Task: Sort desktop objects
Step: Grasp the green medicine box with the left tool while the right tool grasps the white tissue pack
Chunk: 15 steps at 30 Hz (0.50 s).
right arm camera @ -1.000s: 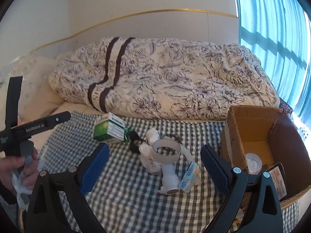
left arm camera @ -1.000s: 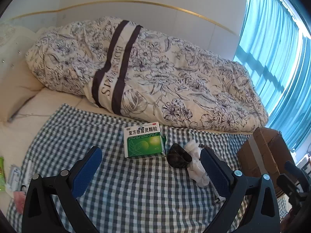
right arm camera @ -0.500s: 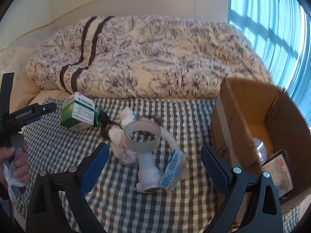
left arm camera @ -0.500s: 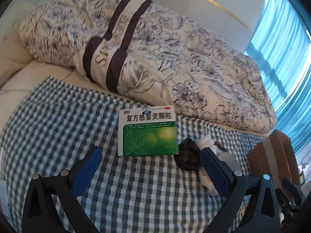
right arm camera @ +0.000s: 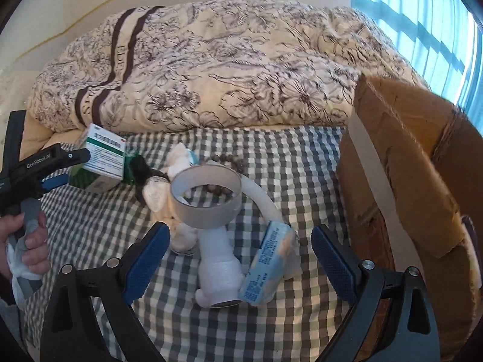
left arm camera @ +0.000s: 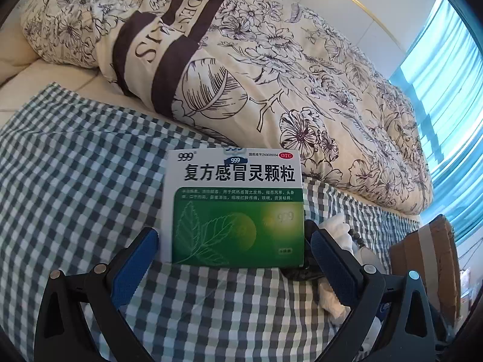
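A green-and-white medicine box [left arm camera: 235,211] stands on the checked cloth [left arm camera: 75,181]. My left gripper [left arm camera: 234,238] is open around it, one blue pad close to each side. A dark object and white tissue [left arm camera: 338,229] lie just right of the box. In the right wrist view, my right gripper [right arm camera: 240,235] is open above a pile: a white tape roll [right arm camera: 208,202], a white bottle-like piece [right arm camera: 220,268] and a small blue carton [right arm camera: 268,265]. Farther left there, the left gripper [right arm camera: 77,166] reaches the medicine box [right arm camera: 104,157]. A hand [right arm camera: 30,241] holds its handle.
A cardboard box [right arm camera: 392,196] stands at the right edge of the cloth, its side wall facing me. A string of brown beads [right arm camera: 223,163] lies behind the tape roll. A floral duvet [left arm camera: 271,75] is heaped along the back. Blue curtains [left arm camera: 446,75] hang at the right.
My left gripper has moved forward until the medicine box sits between its fingers. My right gripper has come lower and closer to the pile; the cardboard box's inside has dropped out of view.
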Available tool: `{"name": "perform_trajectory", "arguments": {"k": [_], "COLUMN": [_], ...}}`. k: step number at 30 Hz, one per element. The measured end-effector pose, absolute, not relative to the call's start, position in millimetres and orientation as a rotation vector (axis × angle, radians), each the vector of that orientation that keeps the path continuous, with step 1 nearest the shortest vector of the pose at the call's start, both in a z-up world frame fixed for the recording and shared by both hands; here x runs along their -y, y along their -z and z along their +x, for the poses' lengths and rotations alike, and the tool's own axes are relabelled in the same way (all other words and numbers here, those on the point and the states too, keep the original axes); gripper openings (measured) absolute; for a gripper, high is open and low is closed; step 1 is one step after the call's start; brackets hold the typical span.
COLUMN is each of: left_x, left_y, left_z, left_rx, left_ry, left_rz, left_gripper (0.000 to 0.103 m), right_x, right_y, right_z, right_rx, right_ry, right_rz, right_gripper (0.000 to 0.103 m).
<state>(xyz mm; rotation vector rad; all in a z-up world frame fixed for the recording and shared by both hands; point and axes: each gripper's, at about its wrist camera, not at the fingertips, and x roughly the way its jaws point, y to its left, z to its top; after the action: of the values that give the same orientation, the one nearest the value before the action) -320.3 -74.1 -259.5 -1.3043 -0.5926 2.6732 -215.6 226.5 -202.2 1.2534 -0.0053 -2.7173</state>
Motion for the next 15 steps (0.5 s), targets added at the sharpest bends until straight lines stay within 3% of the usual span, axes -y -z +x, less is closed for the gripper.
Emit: {"name": "perform_trajectory", "arguments": {"k": [12, 15], "left_x": [66, 64], "left_y": [281, 281], "left_z": [-335, -333], "left_rx": [0.600, 0.561], "left_ry": [-2.655, -2.699], "left_rz": [-1.328, -1.313], "left_gripper": [0.103, 0.094], "right_x": [-238, -242], "right_y": [238, 242], "right_z": [-226, -229], "right_rx": [0.048, 0.049], "right_ry": [2.705, 2.716], "right_rz": [1.371, 1.387], "right_gripper": [0.095, 0.091]}}
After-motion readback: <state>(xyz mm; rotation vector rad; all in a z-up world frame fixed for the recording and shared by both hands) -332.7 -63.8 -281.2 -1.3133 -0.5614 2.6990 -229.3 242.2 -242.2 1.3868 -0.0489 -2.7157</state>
